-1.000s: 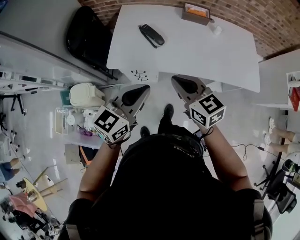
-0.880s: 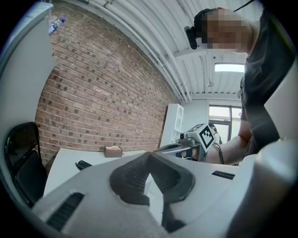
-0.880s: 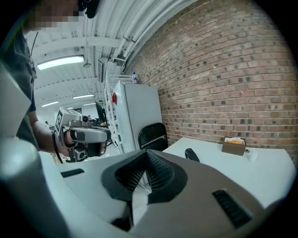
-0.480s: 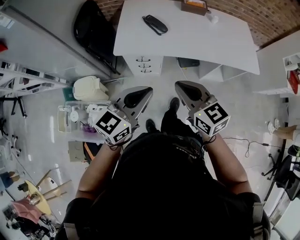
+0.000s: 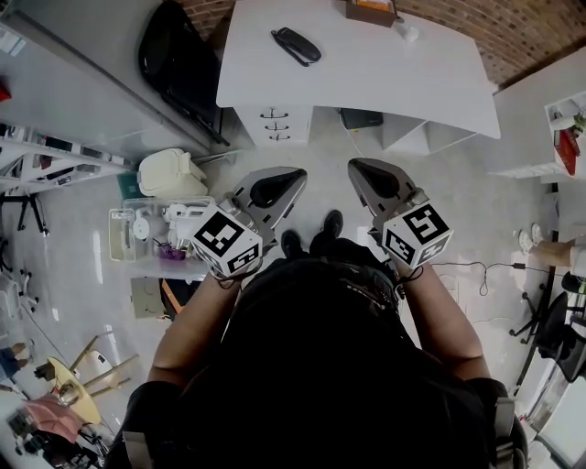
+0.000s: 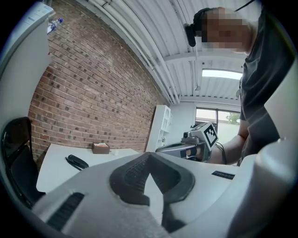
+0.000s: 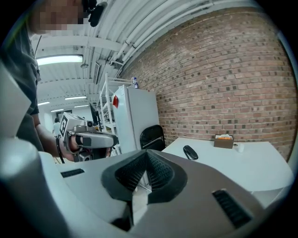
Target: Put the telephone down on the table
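Note:
The black telephone (image 5: 296, 45) lies flat on the white table (image 5: 394, 82), near its left end, with nothing holding it. I stand back from the table, both grippers held close in front of my body over the floor. My left gripper (image 5: 295, 174) is shut with nothing in it, and my right gripper (image 5: 356, 166) is shut and empty too. The left gripper view shows its jaws (image 6: 149, 160) closed together, the telephone (image 6: 77, 162) far off on the table (image 6: 53, 167). In the right gripper view the jaws (image 7: 146, 155) meet, and the telephone (image 7: 190, 152) lies well beyond them.
A brown box (image 5: 371, 11) and a white cup (image 5: 406, 30) stand at the table's far edge. A black chair (image 5: 183, 64) is left of the table, a drawer unit (image 5: 275, 124) under it. A cream case (image 5: 169, 174) and a clear bin (image 5: 137, 234) sit on the floor left.
The table has slid up and away in the head view as I stepped back. Both grippers stay shut and empty in front of me.

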The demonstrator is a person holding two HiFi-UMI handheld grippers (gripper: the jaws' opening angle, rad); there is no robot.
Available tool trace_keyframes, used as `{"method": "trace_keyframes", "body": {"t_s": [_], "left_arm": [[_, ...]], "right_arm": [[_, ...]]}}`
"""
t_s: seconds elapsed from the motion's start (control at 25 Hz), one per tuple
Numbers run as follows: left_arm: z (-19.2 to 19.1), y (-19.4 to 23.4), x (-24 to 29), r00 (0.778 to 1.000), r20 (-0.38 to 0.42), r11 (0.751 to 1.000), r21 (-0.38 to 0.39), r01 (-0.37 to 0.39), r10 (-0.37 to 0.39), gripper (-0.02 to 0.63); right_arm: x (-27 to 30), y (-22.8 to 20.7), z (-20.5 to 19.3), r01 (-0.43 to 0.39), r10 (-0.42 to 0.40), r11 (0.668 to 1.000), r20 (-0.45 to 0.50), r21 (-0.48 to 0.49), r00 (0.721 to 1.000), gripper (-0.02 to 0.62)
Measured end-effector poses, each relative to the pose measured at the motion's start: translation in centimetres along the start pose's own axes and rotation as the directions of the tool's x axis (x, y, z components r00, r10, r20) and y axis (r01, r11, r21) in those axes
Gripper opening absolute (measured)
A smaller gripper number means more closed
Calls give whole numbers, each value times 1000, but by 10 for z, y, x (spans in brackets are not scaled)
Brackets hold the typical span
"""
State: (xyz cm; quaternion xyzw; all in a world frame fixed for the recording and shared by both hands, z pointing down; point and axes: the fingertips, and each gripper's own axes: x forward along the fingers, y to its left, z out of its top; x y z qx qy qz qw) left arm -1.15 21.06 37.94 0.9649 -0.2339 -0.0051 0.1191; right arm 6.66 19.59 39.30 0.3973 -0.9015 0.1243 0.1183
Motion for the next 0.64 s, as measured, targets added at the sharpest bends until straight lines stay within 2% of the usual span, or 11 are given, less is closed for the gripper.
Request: {"method": "trace_keyframes", "body": {"t_s": [0.64], "left_arm": [[7,11,-8,1000,10,1000,3,25,-25,8]], "right_arm": [[16,11,6,15,-15,1000,1,7,1000,14]]}}
